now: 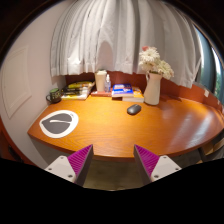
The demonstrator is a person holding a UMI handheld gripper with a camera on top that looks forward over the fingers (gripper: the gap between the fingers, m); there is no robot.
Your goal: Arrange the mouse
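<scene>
A dark grey mouse lies on the round wooden table, toward its far side, just left of a white vase. A round grey mouse mat with a white edge lies on the table's left part, well apart from the mouse. My gripper is held back from the table's near edge, far short of both. Its two fingers with magenta pads stand wide apart with nothing between them.
A white vase with pale flowers stands right of the mouse. Books, a bottle and a blue box line the table's far edge. White curtains hang behind. A dark bowl sits at the far left.
</scene>
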